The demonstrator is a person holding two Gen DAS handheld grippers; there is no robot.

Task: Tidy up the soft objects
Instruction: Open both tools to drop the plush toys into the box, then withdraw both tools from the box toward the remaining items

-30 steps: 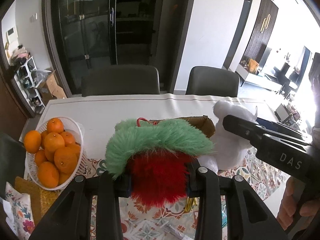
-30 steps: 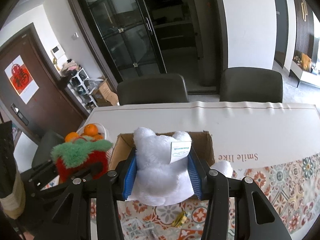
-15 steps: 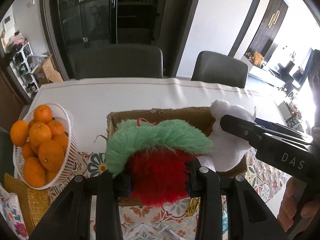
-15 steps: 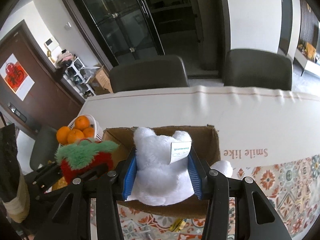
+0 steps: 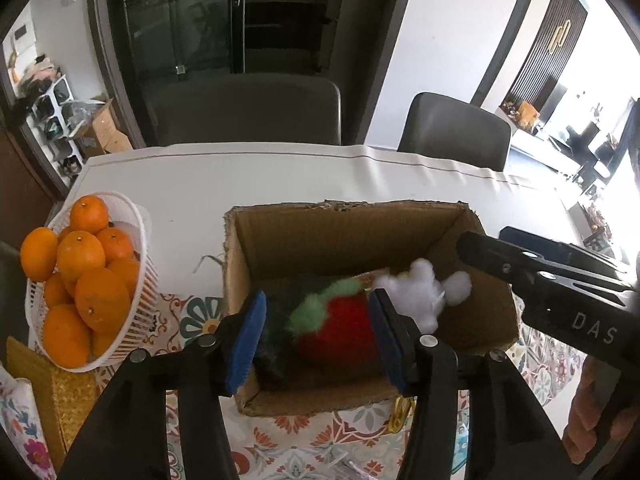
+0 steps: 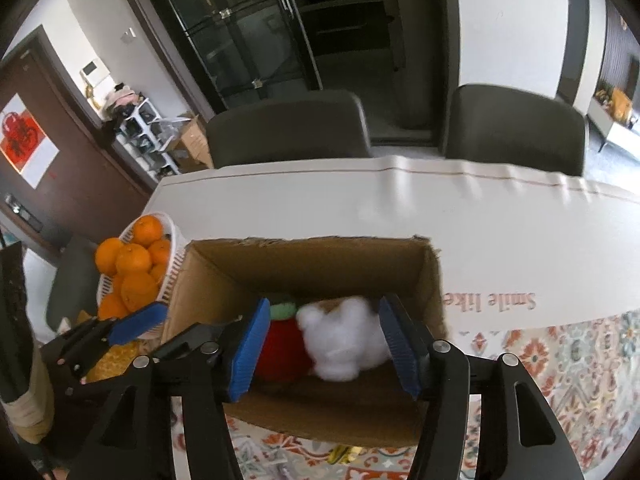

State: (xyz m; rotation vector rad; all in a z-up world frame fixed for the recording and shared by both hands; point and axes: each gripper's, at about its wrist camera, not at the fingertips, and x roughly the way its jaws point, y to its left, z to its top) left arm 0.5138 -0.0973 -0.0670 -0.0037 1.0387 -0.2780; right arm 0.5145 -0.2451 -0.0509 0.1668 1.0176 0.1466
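Note:
An open cardboard box [image 5: 340, 240] stands on the table below both grippers. My left gripper [image 5: 318, 340] hangs over its near left part with its jaws opening. The red plush with a green top [image 5: 340, 332] lies blurred inside the box beneath the blue pads, free of them. My right gripper [image 6: 324, 348] hangs over the same box [image 6: 312, 264], jaws opening too. The white plush [image 6: 344, 340] sits blurred in the box beside the red plush [image 6: 280, 348], and no pad presses on it. The white plush [image 5: 424, 292] also shows past the left gripper's right pad.
A white basket [image 5: 136, 220] heaped with oranges [image 5: 92, 256] stands just left of the box. Two dark chairs [image 6: 288, 128] stand behind the white tablecloth [image 6: 400, 208]. A patterned mat [image 6: 560, 360] covers the near side. A hand [image 5: 592, 420] grips the right tool.
Both grippers have sunk over the box and their jaws have widened. The red plush and the white plush have left the pads and dropped into the box.

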